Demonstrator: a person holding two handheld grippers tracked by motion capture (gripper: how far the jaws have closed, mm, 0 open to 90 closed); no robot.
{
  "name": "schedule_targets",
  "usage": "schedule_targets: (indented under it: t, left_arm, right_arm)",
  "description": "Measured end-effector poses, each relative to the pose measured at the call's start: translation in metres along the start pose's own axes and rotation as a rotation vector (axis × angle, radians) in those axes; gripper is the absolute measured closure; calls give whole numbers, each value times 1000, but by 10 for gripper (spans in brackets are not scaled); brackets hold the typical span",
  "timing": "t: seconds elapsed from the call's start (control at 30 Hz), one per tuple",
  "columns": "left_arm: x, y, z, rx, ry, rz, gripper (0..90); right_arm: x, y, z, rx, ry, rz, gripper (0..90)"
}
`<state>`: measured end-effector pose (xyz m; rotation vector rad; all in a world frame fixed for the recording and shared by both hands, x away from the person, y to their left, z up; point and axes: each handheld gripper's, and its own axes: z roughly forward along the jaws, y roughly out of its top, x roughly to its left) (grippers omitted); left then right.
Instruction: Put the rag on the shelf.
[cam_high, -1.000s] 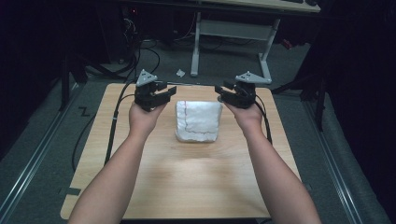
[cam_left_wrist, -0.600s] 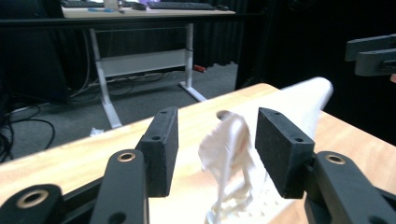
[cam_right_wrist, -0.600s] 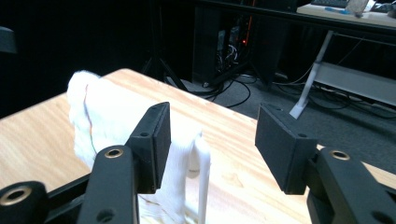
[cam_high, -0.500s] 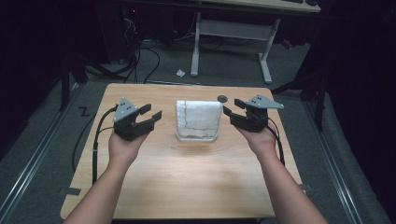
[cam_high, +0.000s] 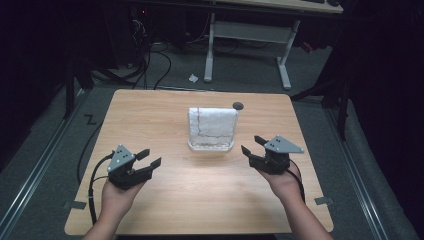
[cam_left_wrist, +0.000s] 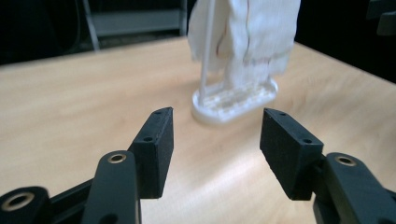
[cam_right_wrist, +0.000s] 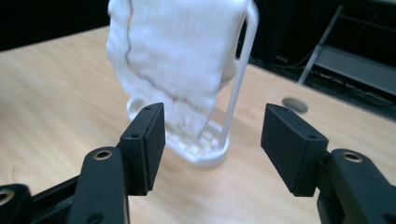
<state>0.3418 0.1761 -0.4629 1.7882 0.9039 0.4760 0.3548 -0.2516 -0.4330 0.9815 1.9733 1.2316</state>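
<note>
A white cloth (cam_high: 212, 122) with a thin dark seam line hangs over a white wire rack (cam_high: 210, 146) at the middle of the wooden table (cam_high: 150, 115). My left gripper (cam_high: 150, 157) sits low at the near left, well short of the rack. Its jaws are open with nothing between them and have just been opening. My right gripper (cam_high: 251, 144) is at the near right, also open, empty, and just opened wider. The left gripper view shows its gripper (cam_left_wrist: 217, 114) facing the cloth (cam_left_wrist: 252, 32) and the rack base (cam_left_wrist: 233, 100). In the right gripper view, its gripper (cam_right_wrist: 215, 108) faces the cloth (cam_right_wrist: 177, 51).
A small dark round hole (cam_high: 238, 105) sits in the tabletop just behind the rack. Beyond the table stand the white legs of a desk (cam_high: 245, 35), with cables and a paper scrap (cam_high: 193, 78) on the floor. Bare wood surrounds the rack.
Both hands have drawn back from the cloth's upper corners toward the near edge, spreading apart and sinking. Both pairs of jaws stand wider. The cloth stays draped on the rack.
</note>
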Motion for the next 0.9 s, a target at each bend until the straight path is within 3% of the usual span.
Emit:
schedule_targets:
  t: [0.13,0.2,0.3,0.43,0.5,0.57,0.9]
  left_arm:
    - [-7,-27,5,68,-21,-7,444]
    - [-11,-41,8,106,-14,12,445]
    - [-17,-55,12,162,-38,14,443]
    - [-30,-62,16,266,-7,81,434]
    - [-31,-63,17,268,-16,79,431]
    - [-30,-63,18,265,-12,81,428]
    - [-26,-66,24,288,-26,48,426]
  right_arm:
    - [9,-25,-2,39,24,35,382]
    - [14,-36,-2,51,29,44,380]
    - [23,-54,-1,81,46,64,366]
    - [35,-84,-3,113,65,86,357]
    - [38,-93,-6,153,73,69,351]
    - [38,-94,-9,143,60,40,358]
    - [29,-101,-2,157,83,71,349]
